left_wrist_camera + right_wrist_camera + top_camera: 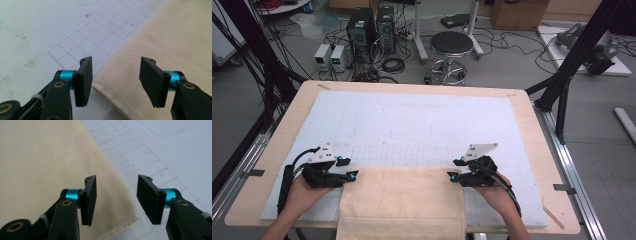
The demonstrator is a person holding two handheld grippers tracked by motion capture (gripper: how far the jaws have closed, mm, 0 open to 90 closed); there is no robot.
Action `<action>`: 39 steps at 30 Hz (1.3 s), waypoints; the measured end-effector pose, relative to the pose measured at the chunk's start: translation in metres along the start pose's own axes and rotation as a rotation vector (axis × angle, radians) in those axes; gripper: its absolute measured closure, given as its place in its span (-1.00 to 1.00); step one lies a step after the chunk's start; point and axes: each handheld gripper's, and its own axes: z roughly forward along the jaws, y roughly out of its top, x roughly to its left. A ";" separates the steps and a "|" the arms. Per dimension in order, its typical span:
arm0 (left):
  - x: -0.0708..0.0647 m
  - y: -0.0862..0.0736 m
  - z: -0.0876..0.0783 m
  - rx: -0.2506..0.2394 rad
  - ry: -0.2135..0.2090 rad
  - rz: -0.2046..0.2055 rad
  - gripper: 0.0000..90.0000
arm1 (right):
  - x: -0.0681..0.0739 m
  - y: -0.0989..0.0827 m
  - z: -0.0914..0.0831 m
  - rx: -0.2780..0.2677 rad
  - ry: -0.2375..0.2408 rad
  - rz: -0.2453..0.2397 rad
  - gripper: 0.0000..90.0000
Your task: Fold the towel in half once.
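Along the near edge of the table point(532, 125), we are looking at a cream cloth point(404, 200) lying flat and smooth, its front part hanging over that edge. Its far corners are sitting at our two grippers: the left gripper point(348, 169) at the far left corner, the right gripper point(454, 169) at the far right one. Both are holding their fingers spread, with nothing pinched between them.

Under the cloth a white mat point(412, 120) with a faint pencilled grid is covering the pale wooden top. Beyond the far edge, a round stool point(451, 45), computer towers point(372, 27) and tangled cables are standing on a grey floor.

Seen close in the left gripper view, the cloth point(160, 50) is showing a stitched hem and a soft nap; the right gripper view is showing its corner point(130, 221) lying flat.
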 end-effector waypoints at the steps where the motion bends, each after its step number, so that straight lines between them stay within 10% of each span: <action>1: 0.002 0.000 0.004 0.005 0.002 -0.004 -0.03 | -0.003 0.000 0.003 0.010 0.002 -0.006 0.07; 10: 0.013 -0.011 0.019 0.071 -0.064 -0.031 0.06 | -0.012 -0.010 0.016 0.056 0.036 0.033 0.05; 21: 0.010 -0.012 0.018 0.066 -0.139 -0.054 0.68 | -0.009 -0.016 0.021 0.067 0.096 0.030 0.68; 39: 0.028 0.034 0.029 -0.004 0.008 -0.046 0.86 | -0.032 0.013 -0.001 0.023 0.014 0.017 0.84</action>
